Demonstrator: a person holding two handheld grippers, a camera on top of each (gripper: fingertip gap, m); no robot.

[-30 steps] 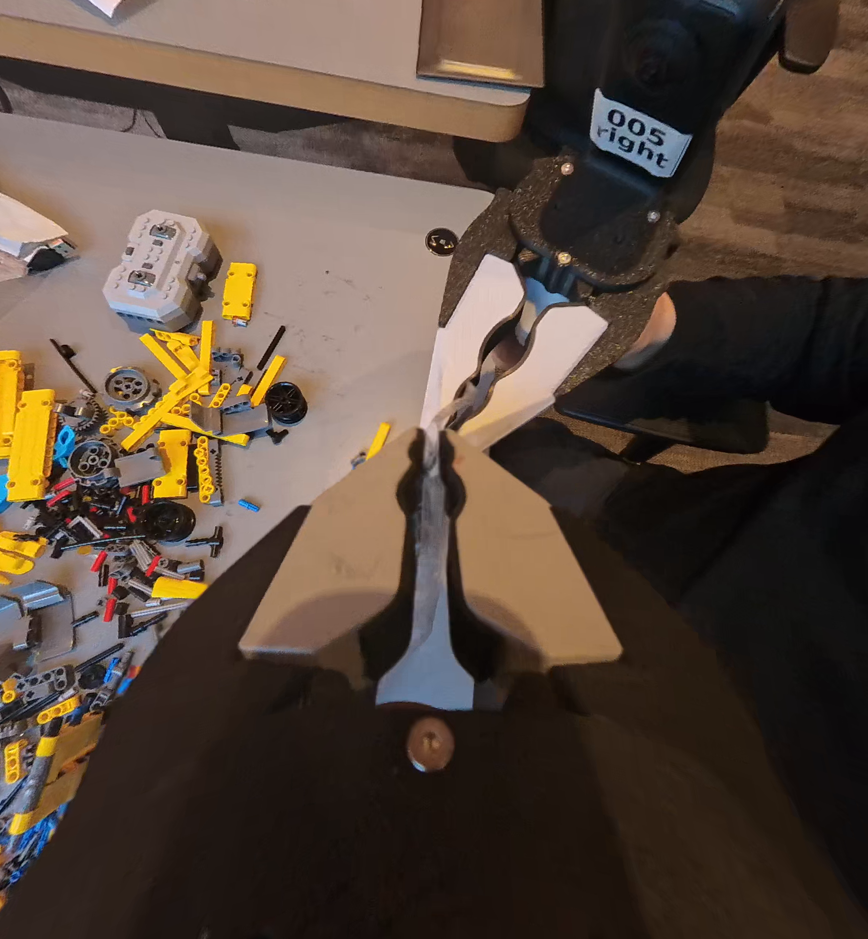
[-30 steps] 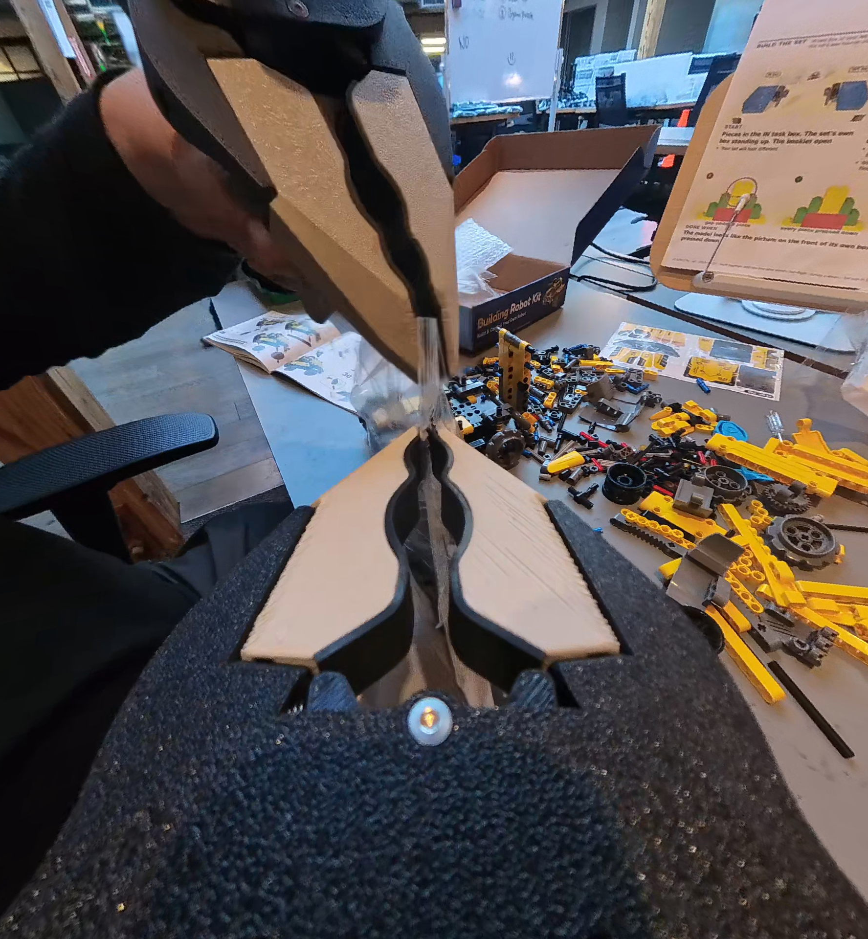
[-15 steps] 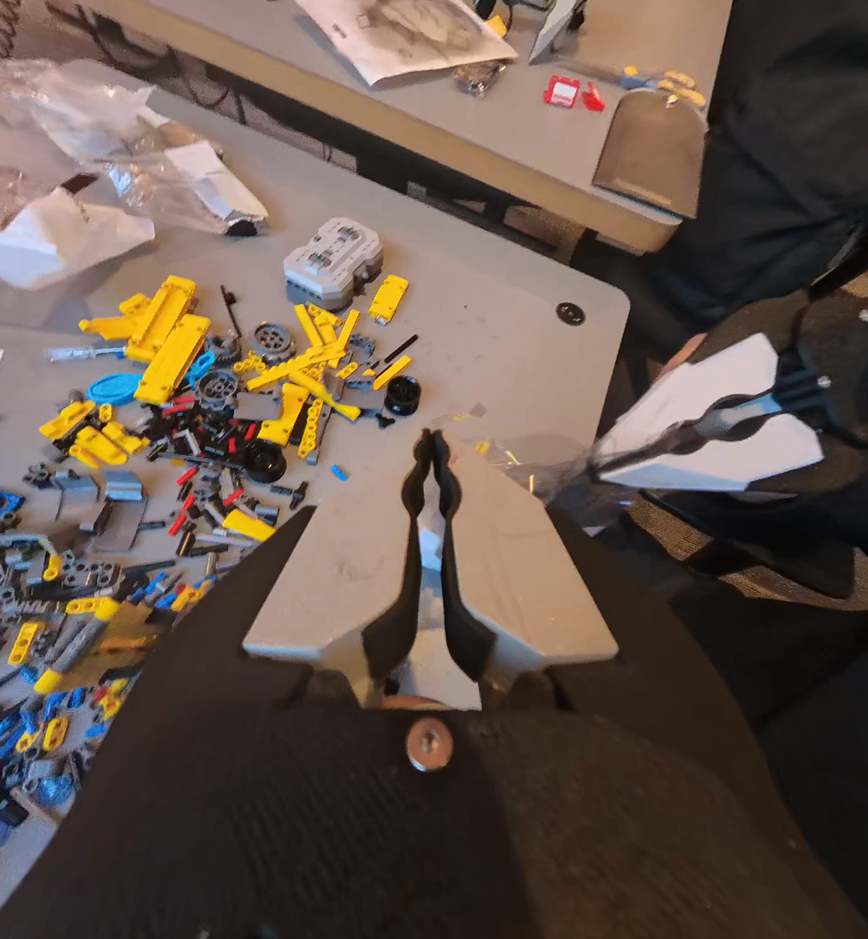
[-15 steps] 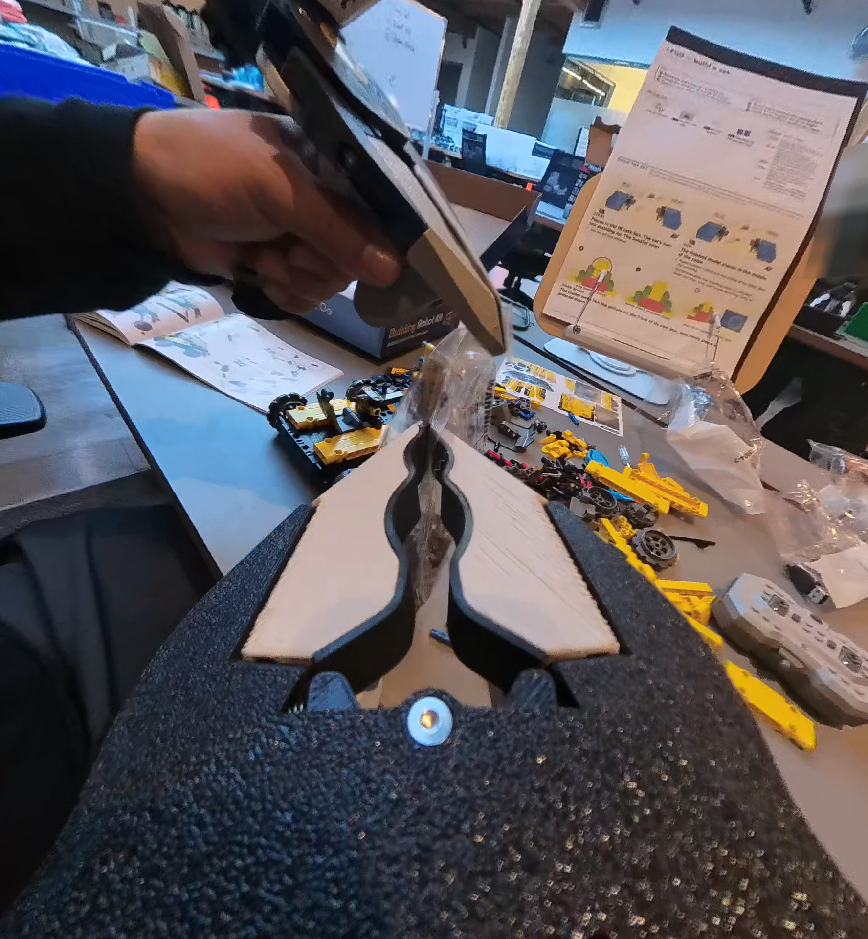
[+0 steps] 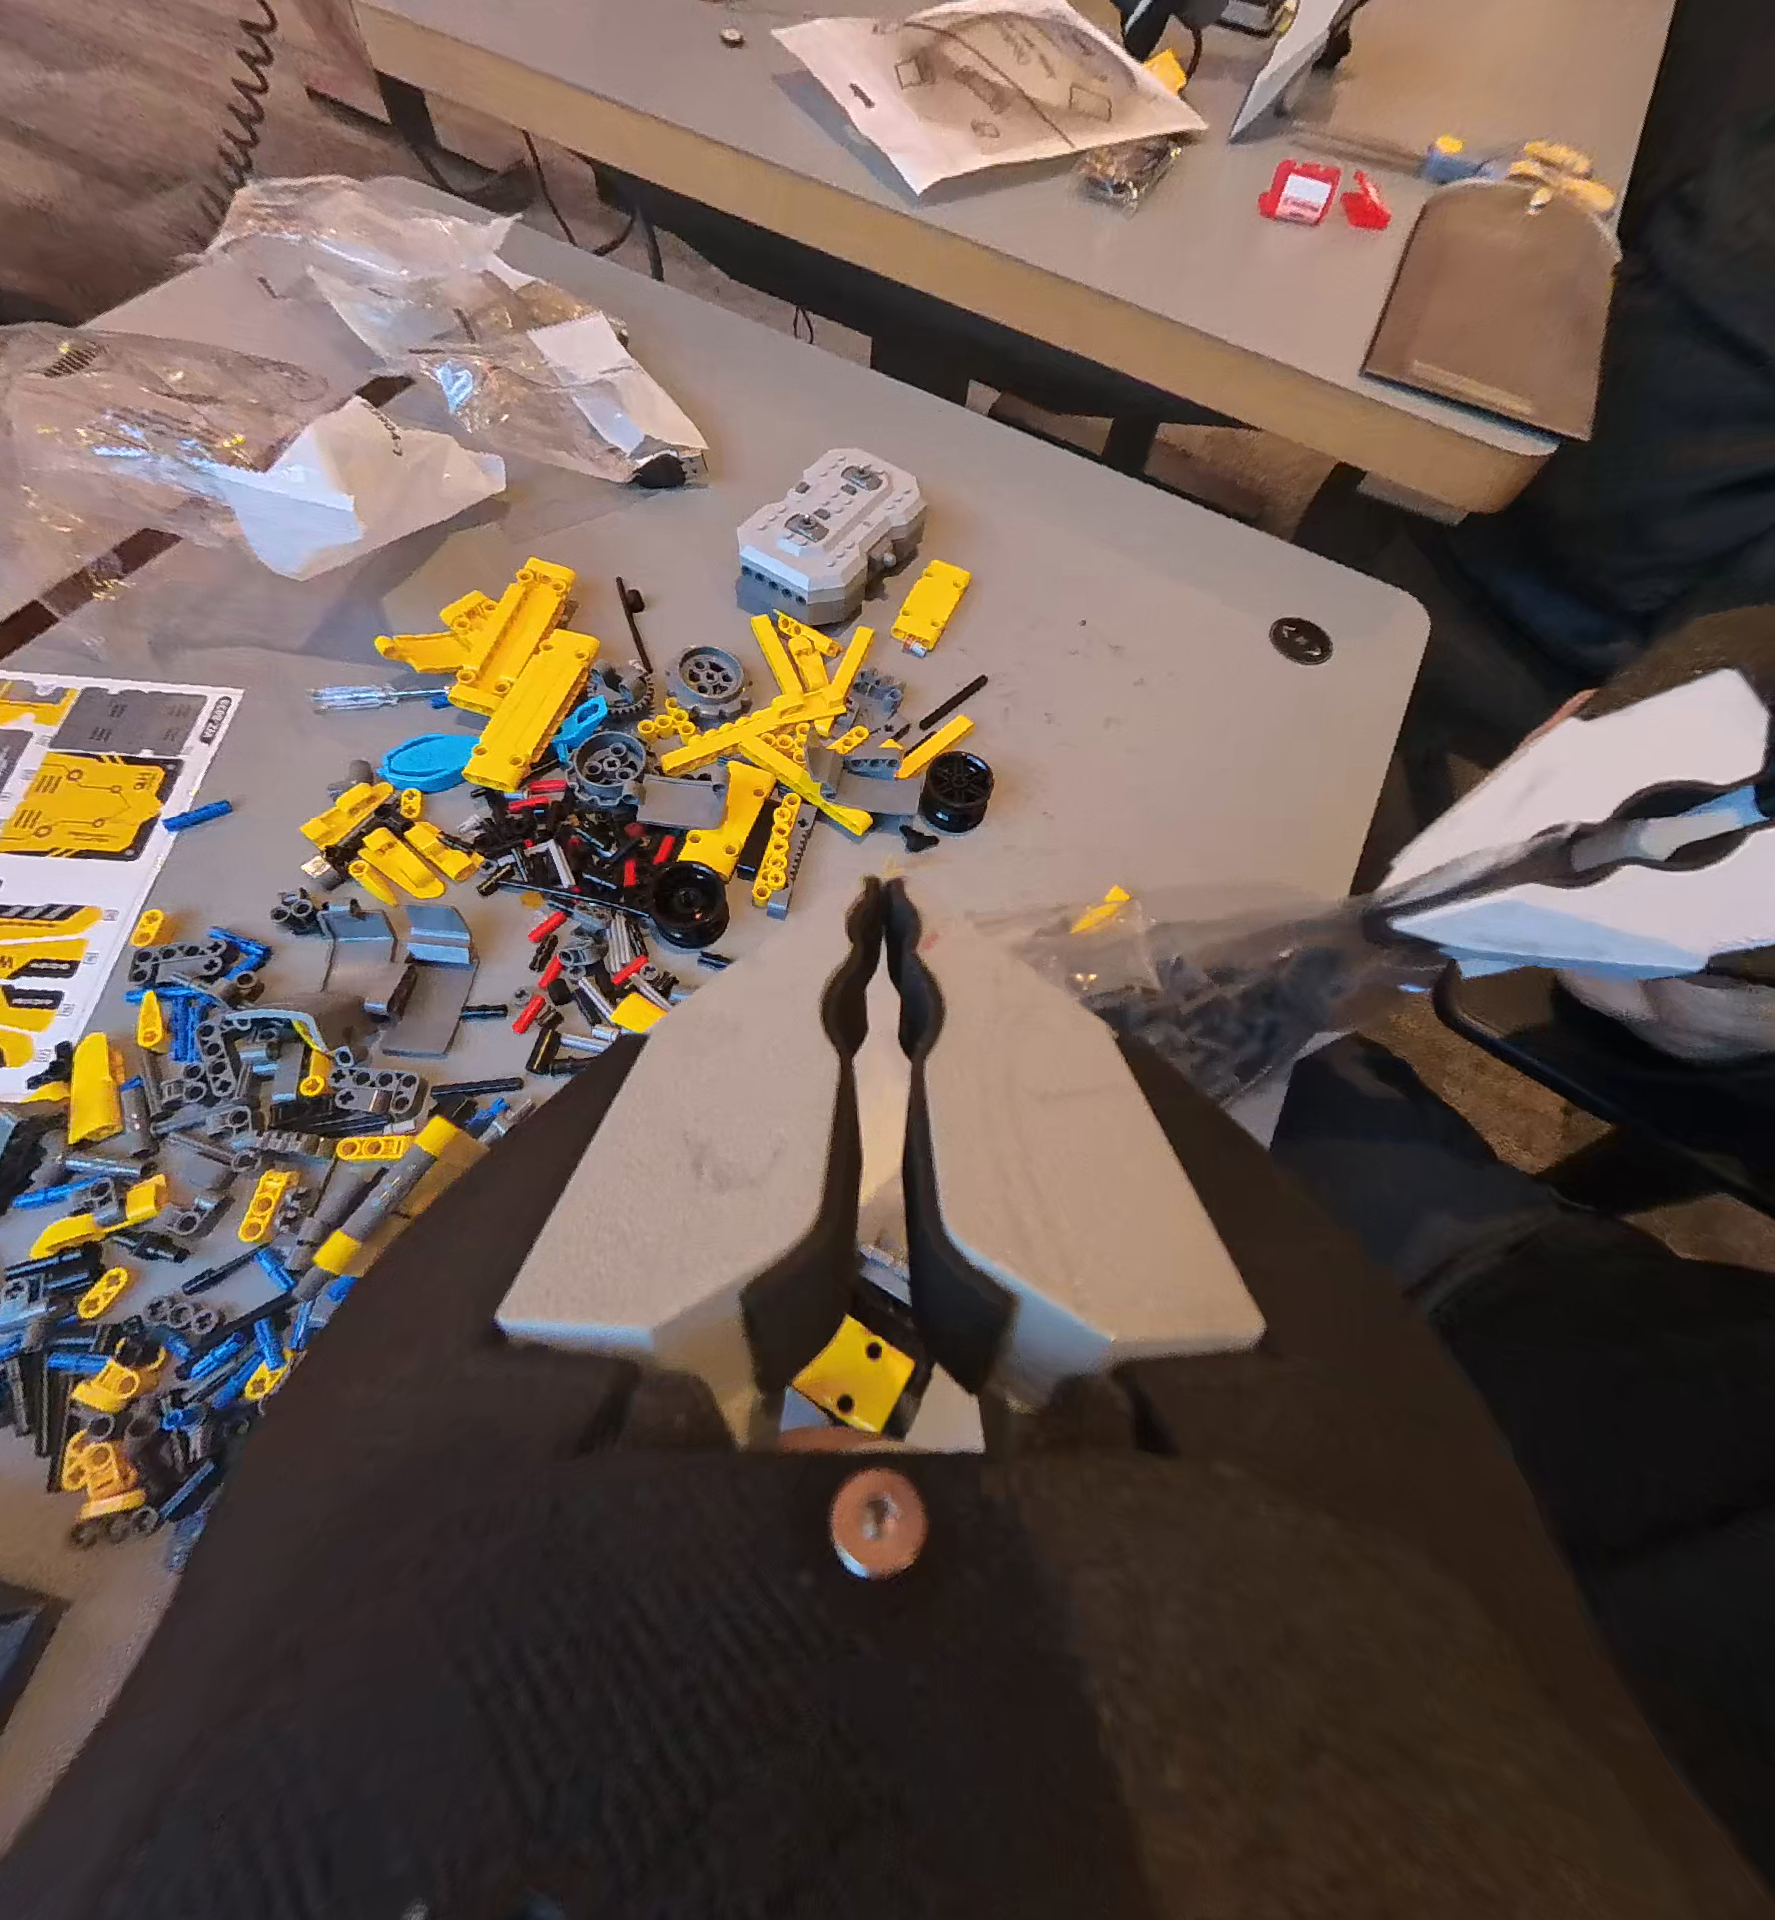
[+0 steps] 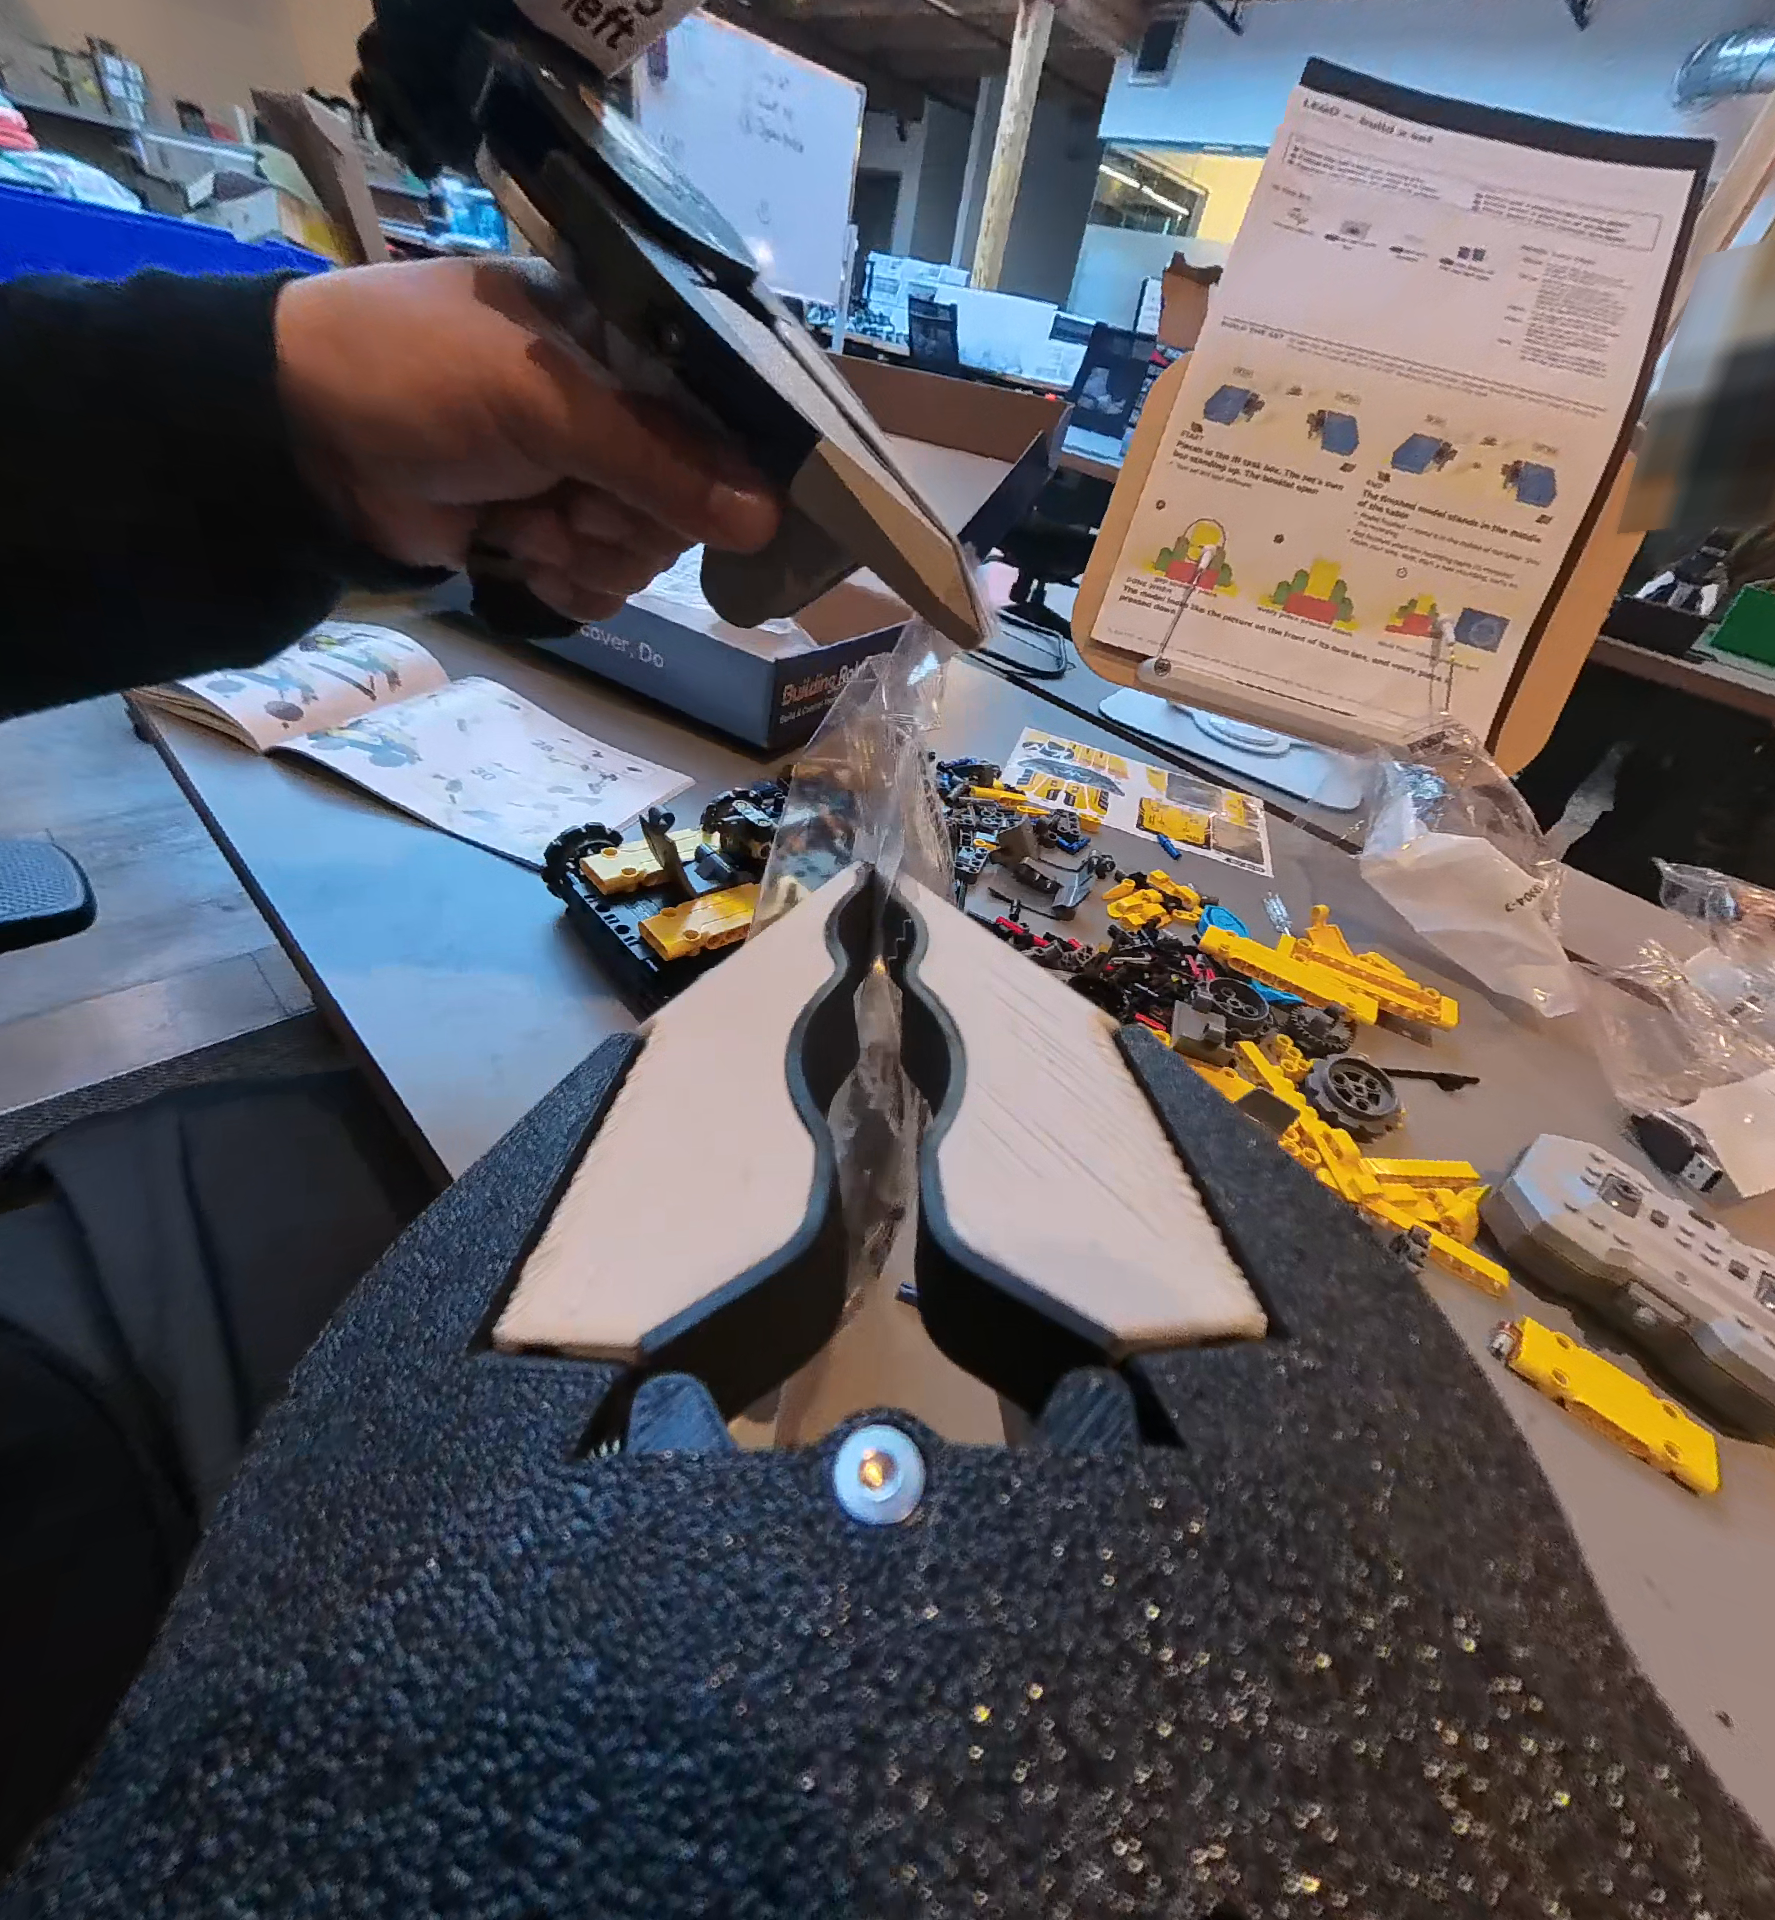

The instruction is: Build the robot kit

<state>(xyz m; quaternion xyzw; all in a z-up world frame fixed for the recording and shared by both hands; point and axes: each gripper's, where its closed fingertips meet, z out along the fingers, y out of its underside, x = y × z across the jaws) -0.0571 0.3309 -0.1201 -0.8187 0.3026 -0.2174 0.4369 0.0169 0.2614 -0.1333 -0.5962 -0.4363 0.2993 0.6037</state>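
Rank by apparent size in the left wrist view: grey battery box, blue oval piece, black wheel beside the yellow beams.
1. grey battery box, clearly largest.
2. blue oval piece.
3. black wheel, only slightly smaller than the oval; close call.

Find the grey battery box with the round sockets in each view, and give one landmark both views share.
Left wrist view: the grey battery box sits at upper centre on the table, beyond the brick pile, a yellow brick just to its right.
Right wrist view: the battery box lies at the right edge, low, the yellow brick in front of it.
Shared landmark: the sticker sheet.
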